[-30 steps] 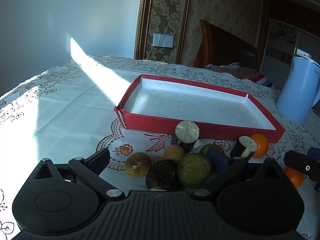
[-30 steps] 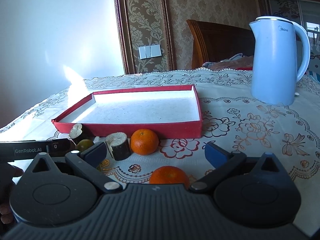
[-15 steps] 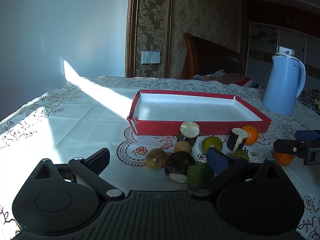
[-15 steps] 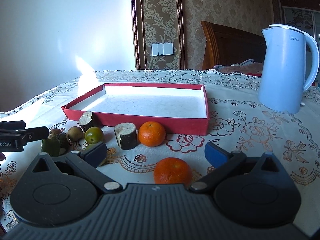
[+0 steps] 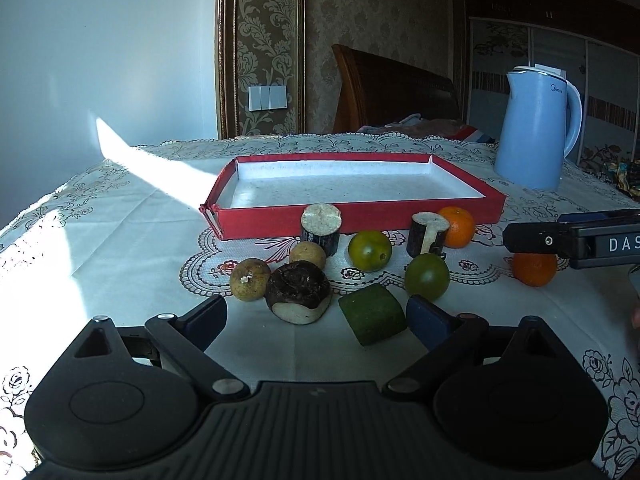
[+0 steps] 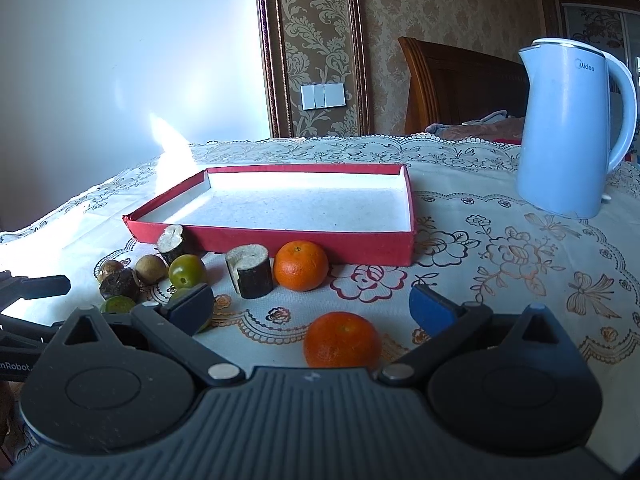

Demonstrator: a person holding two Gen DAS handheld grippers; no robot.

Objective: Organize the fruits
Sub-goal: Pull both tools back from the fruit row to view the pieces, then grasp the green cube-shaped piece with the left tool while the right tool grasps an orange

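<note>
A red tray [image 5: 460,210] [image 6: 280,236] with a white floor lies on the table. In front of it lie two oranges [image 6: 301,265] [image 6: 342,340], two green round fruits [image 5: 369,251] [image 5: 427,277], brown fruits [image 5: 249,279], a dark round piece [image 5: 298,291], a green chunk [image 5: 373,314] and two dark cut cylinders [image 5: 321,229] [image 5: 427,233]. My left gripper [image 5: 316,320] is open and empty, just short of the dark piece and the green chunk. My right gripper [image 6: 312,308] is open and empty, with the near orange between its fingers.
A light blue kettle [image 5: 536,128] [image 6: 568,128] stands at the right behind the tray. A wooden chair [image 6: 460,84] stands beyond the table's far edge. The right gripper shows at the right of the left wrist view [image 5: 576,240]. A lace cloth covers the table.
Both grippers have pulled back and levelled, so the fruits look farther away. The left gripper no longer hangs over the fruit pile. No fruit has moved.
</note>
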